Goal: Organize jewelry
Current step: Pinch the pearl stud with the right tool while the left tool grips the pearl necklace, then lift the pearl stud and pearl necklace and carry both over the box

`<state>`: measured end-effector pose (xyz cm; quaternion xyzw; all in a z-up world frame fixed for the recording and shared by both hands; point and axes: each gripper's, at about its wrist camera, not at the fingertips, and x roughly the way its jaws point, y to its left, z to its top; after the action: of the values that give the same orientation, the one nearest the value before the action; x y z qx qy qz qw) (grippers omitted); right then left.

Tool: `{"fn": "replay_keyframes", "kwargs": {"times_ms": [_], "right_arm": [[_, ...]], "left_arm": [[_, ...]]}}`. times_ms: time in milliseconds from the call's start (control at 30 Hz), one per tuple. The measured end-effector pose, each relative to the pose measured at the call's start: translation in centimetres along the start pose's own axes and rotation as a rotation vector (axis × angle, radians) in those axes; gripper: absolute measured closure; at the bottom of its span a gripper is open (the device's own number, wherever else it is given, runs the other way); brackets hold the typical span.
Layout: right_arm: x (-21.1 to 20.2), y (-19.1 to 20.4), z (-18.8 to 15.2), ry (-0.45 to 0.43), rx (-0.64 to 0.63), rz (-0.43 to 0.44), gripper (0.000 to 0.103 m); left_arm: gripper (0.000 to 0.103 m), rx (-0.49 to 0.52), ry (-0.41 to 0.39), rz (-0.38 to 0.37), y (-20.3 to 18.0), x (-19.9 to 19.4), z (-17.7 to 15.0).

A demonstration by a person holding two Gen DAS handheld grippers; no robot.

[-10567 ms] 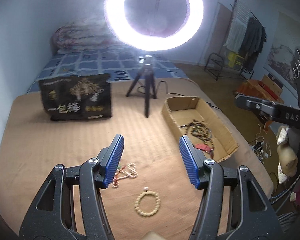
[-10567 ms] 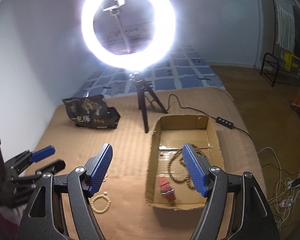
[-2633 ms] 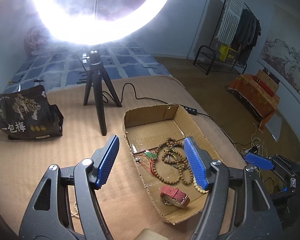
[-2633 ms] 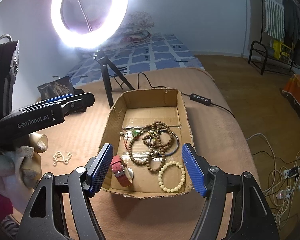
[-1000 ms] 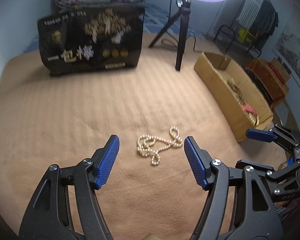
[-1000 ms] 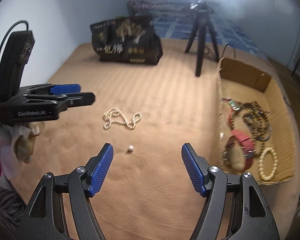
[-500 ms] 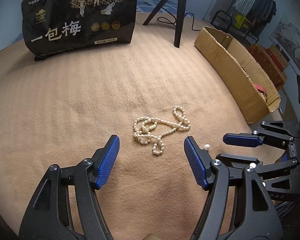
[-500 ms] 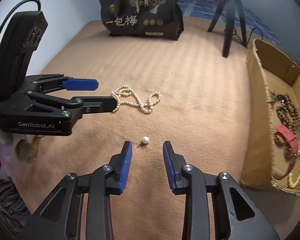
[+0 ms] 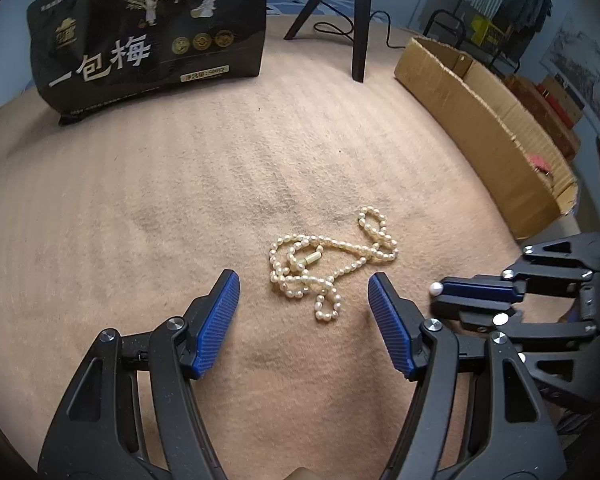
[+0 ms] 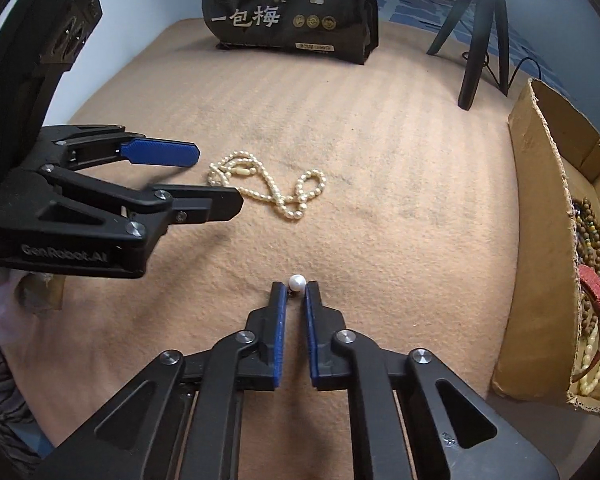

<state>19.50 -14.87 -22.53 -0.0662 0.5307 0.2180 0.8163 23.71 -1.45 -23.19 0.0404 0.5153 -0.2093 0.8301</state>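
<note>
A tan blanket (image 9: 180, 200) with faint ribbed stripes covers the bed and fills most of both views. In the left wrist view, a pearl necklace (image 9: 328, 264) lies tangled on it just below the centre of the frame. A black printed bag (image 9: 152, 28) stands at the upper left, a black tripod (image 9: 356, 20) rests at the top centre, and a cardboard box (image 9: 480, 120) sits along the right edge. In the right wrist view, a single pearl (image 10: 297, 282) rests on the blanket low in the centre, with the necklace to its upper left.
</note>
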Motion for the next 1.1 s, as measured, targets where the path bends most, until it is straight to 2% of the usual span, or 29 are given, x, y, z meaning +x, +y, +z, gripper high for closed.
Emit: {"fn": "replay_keyframes", "kwargs": {"times_ms": [133,233,300,400,467,533,767,1100], "right_arm": [[-0.2,-0.6,-0.2,0.005,0.014,-0.006,0.099],[-0.3,-0.9,-0.3,0.007,0.019,-0.016,0.099],[-0.3,-1.0,-0.3,0.008,0.024,-0.017,0.099],[-0.3,-1.2,-0.3,0.007,0.029,-0.015,0.099],[-0.3,-1.3,-0.3,0.006,0.028,-0.015,0.099],[-0.2,-1.3,-0.3,0.006,0.029,-0.014,0.100],[-1.0,-1.3,-0.4,-0.015,0.033,-0.019,0.101],[-4.1,-0.7,0.2,-0.089,0.018,-0.017,0.101]], "left_arm": [[0.035,0.035,-0.003,0.033,-0.7,0.8,0.0],[0.042,0.061,-0.016,0.057,-1.3,1.4,0.2],[0.050,0.068,-0.027,0.063,-1.6,1.8,0.5],[0.068,0.075,-0.040,0.066,-1.9,2.0,0.8],[0.087,0.075,-0.044,0.062,-2.0,2.0,0.9],[0.093,0.067,-0.043,0.053,-2.1,2.0,1.0],[0.097,0.011,-0.064,0.034,-1.5,0.6,1.1],[0.097,-0.056,-0.150,0.010,-0.7,-3.7,1.9]]}}
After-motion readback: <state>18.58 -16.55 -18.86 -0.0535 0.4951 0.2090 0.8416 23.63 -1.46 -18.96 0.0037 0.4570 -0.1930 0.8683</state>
